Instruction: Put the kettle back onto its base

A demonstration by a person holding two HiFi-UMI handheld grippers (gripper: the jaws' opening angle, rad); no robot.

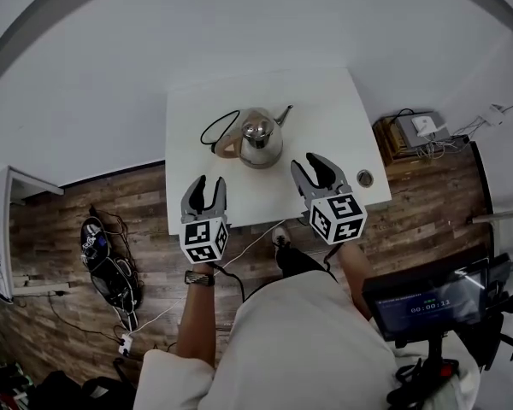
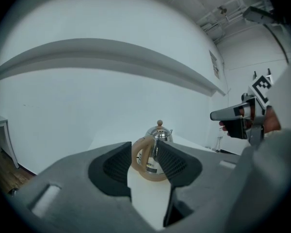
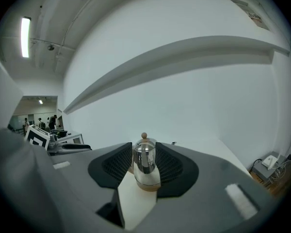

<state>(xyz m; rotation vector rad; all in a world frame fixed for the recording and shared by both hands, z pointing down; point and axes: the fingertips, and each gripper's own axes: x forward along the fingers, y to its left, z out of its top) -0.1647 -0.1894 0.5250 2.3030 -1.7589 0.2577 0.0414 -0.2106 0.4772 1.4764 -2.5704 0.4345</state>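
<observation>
A shiny steel kettle (image 1: 261, 137) with a tan handle (image 1: 227, 146) and a thin spout stands upright in the middle of the white table (image 1: 325, 109). A tan band shows under it; I cannot tell whether that is its base. My left gripper (image 1: 209, 183) hovers open near the table's front edge, nearer me than the handle and apart from it. My right gripper (image 1: 309, 162) is open too, just right of the kettle and nearer me. The kettle (image 2: 159, 135) shows between the left jaws at a distance, and the kettle (image 3: 145, 161) likewise between the right jaws.
A black cable (image 1: 218, 128) loops on the table left of the kettle. A round grommet (image 1: 365, 178) sits at the table's right front corner. A box with wires (image 1: 415, 131) lies on the floor at right, a pile of cables (image 1: 103, 254) at left, a screen (image 1: 427, 301) beside me.
</observation>
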